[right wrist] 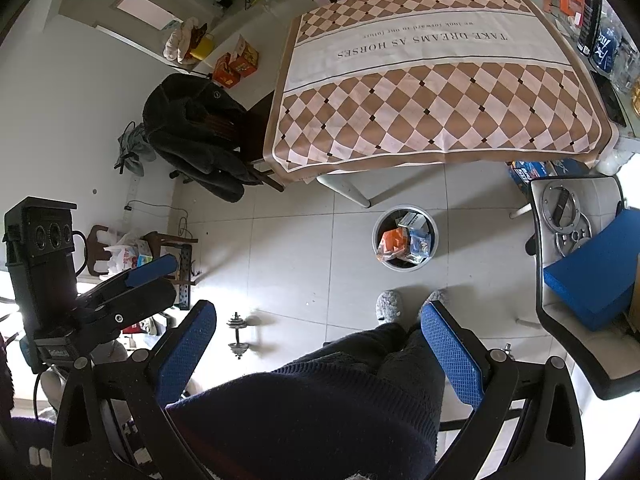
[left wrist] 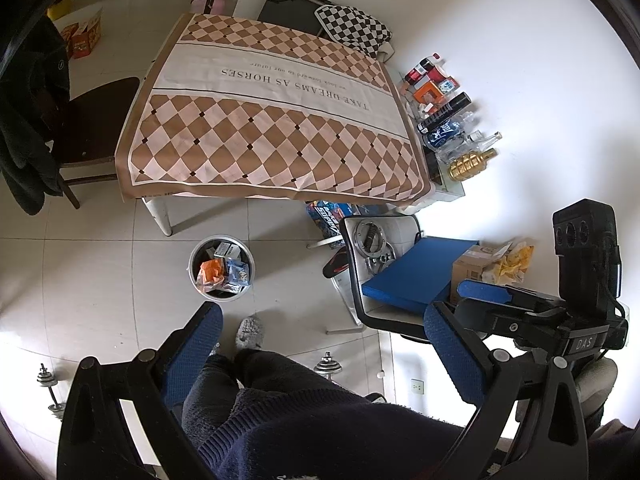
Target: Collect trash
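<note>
A round grey trash bin (left wrist: 191,258) stands on the tiled floor in front of the table; it also shows in the right wrist view (right wrist: 376,236). It holds orange, blue and white wrappers (left wrist: 222,270). My left gripper (left wrist: 324,344) is open and empty, held high over the person's legs, near the bin. My right gripper (right wrist: 318,344) is open and empty, also high above the floor. Each gripper shows in the other's view, at the side. The table (left wrist: 276,112) with the checked cloth bears no trash.
A dark chair with a coat (right wrist: 192,128) stands left of the table. A white chair (left wrist: 384,252) holds metal discs, a blue board and a cardboard box. Bottles and boxes (left wrist: 448,120) line the wall. Dumbbells (right wrist: 238,334) lie on the floor.
</note>
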